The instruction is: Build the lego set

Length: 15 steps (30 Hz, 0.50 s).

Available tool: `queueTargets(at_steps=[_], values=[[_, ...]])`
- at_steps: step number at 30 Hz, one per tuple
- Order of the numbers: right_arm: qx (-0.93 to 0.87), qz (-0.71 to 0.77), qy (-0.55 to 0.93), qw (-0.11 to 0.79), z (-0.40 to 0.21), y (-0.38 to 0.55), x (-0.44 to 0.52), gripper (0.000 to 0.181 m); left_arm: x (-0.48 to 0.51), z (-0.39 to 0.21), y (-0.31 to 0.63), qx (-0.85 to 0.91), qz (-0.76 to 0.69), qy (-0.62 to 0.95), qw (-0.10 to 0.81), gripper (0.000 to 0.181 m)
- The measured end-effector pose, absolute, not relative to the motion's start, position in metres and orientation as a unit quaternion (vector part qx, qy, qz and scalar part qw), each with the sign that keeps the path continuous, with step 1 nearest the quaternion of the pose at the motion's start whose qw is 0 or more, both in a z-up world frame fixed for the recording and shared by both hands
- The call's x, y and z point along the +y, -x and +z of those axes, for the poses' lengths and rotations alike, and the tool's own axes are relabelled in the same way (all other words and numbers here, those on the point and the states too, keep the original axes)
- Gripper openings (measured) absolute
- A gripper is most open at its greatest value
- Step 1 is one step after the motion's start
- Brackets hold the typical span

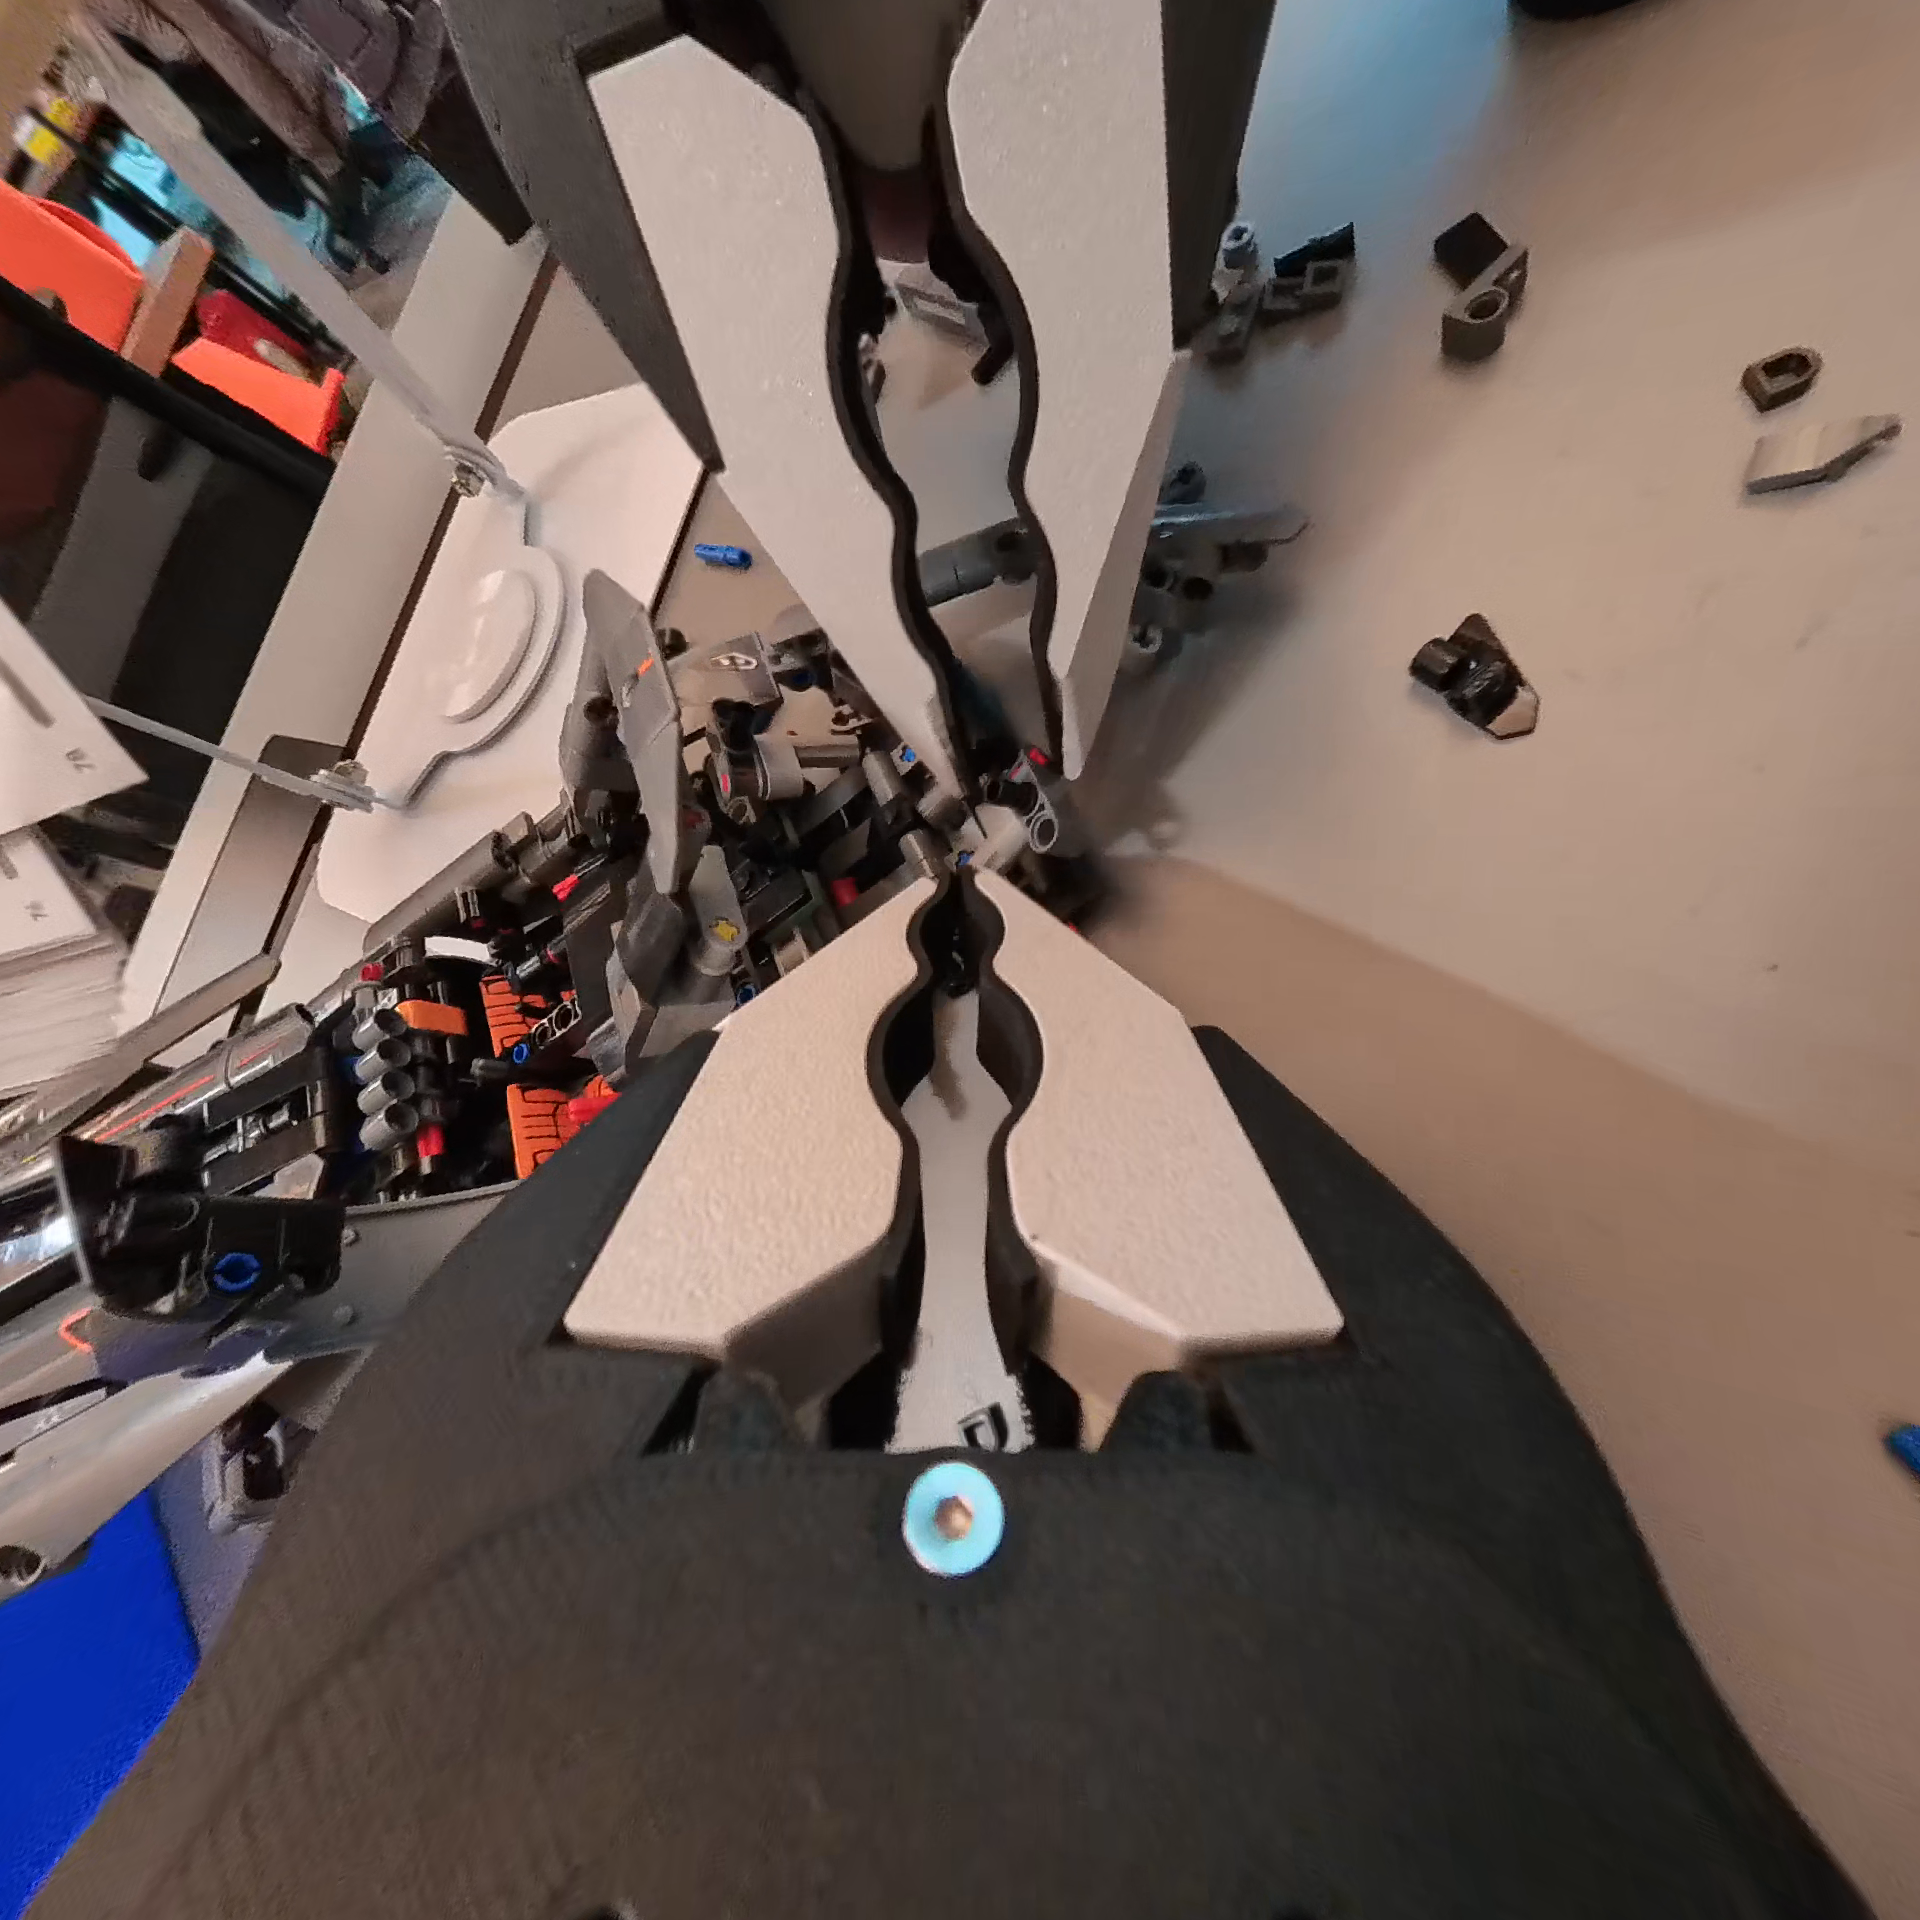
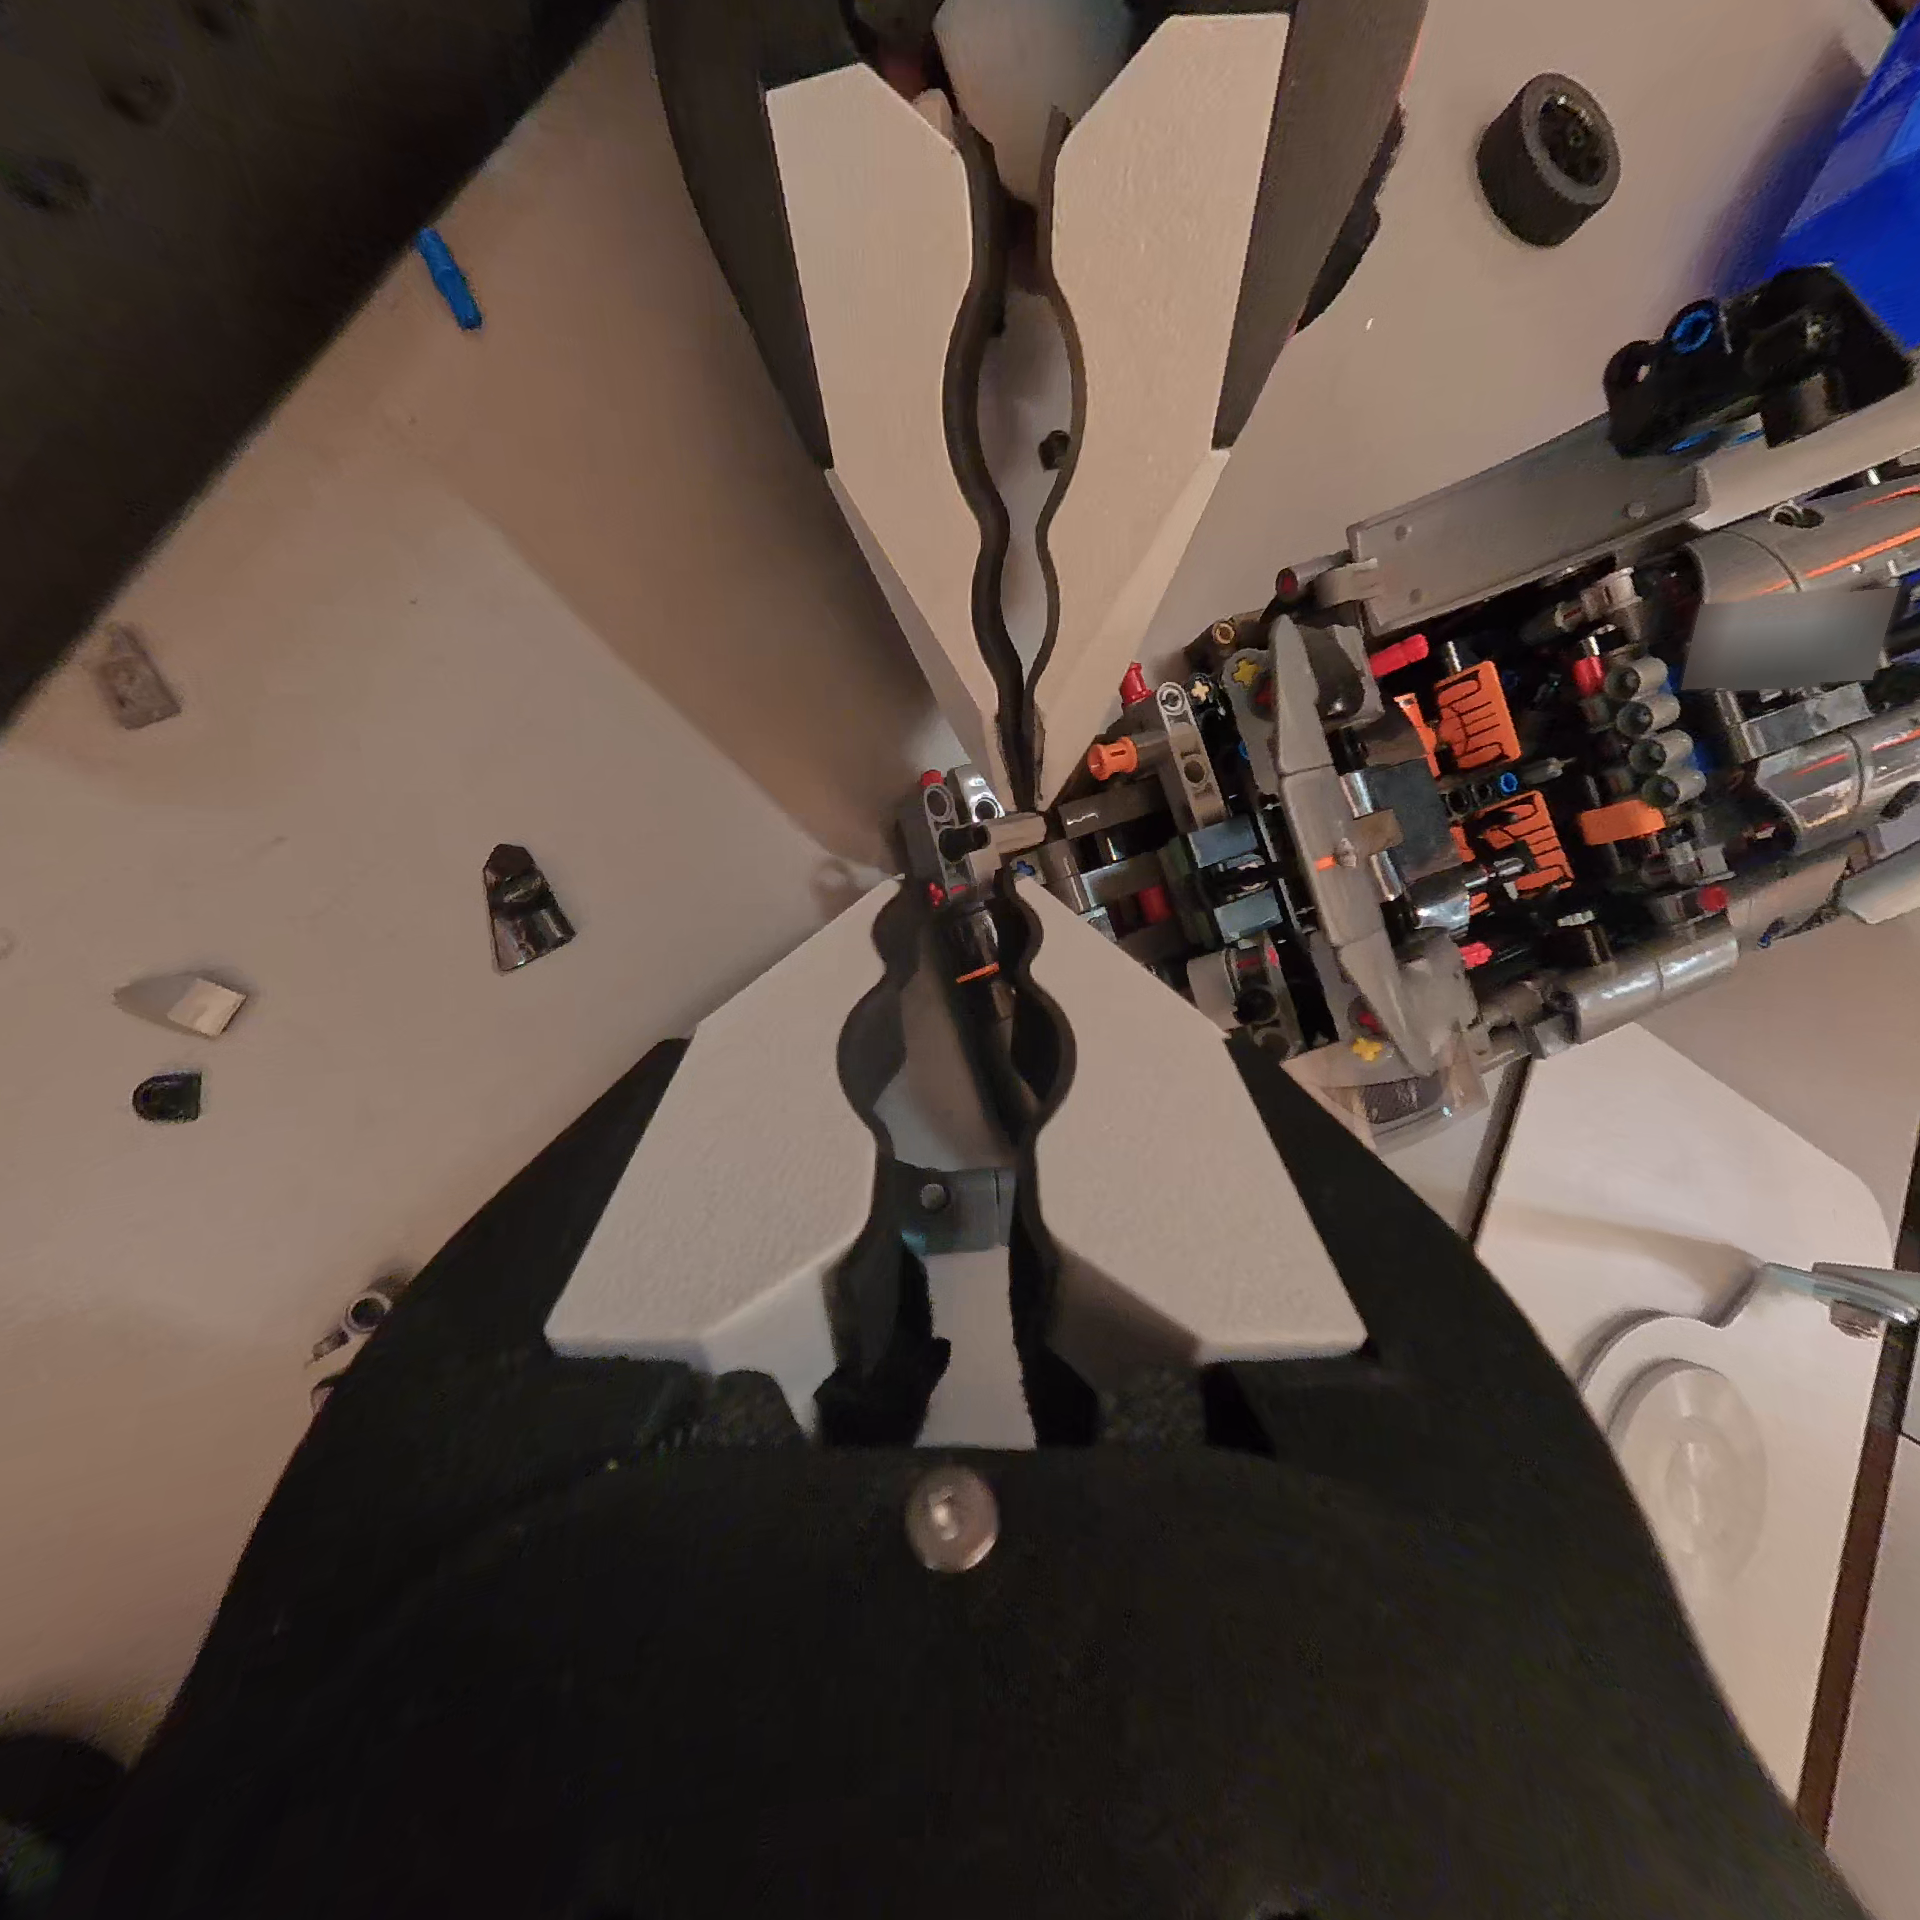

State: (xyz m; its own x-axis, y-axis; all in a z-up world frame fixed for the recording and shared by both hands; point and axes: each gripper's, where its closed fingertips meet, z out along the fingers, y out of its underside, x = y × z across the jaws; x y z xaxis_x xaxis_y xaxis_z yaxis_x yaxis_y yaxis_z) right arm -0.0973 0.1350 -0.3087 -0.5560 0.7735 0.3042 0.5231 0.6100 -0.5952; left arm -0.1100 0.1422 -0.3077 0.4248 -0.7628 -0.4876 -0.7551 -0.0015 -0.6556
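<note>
The part-built Lego car model is grey and black with orange and red parts. It lies on the white table, left of both grippers, and shows at the right in the right wrist view. My left gripper is shut on a black part at the model's front end. My right gripper is shut on a dark bar with an orange stripe at the same end. Each gripper comes in from the top of the other's view, tip to tip: the right gripper and the left gripper. A small grey connector sits between them.
Loose pieces lie on the table: black bits, a grey wedge, a grey beam assembly, a blue pin, a black wheel, a dark slope. A blue box and a booklet stack sit at the left. Both grippers' tips are close together, under 4 cm apart. From the right gripper's tips to the dark slope is close to 7 cm. Look for it in the left wrist view too.
</note>
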Motion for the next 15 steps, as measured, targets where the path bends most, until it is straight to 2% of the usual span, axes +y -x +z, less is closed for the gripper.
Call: queueTargets(at_steps=[2, 9, 15], values=[[-0.850, 0.222, 0.380, 0.289, -0.308, 0.100, 0.137, 0.010, 0.143, -0.309, 0.112, 0.536, -0.005, 0.710, 0.457, 0.000], [-0.837, 0.217, 0.388, 0.320, -0.300, 0.105, 0.145, 0.006, 0.146, -0.316, 0.115, 0.517, -0.030, 0.731, 0.445, 0.017], [-0.827, 0.221, 0.395, 0.333, -0.297, 0.109, 0.146, 0.005, 0.153, -0.314, 0.118, 0.498, -0.016, 0.738, 0.454, 0.010]])
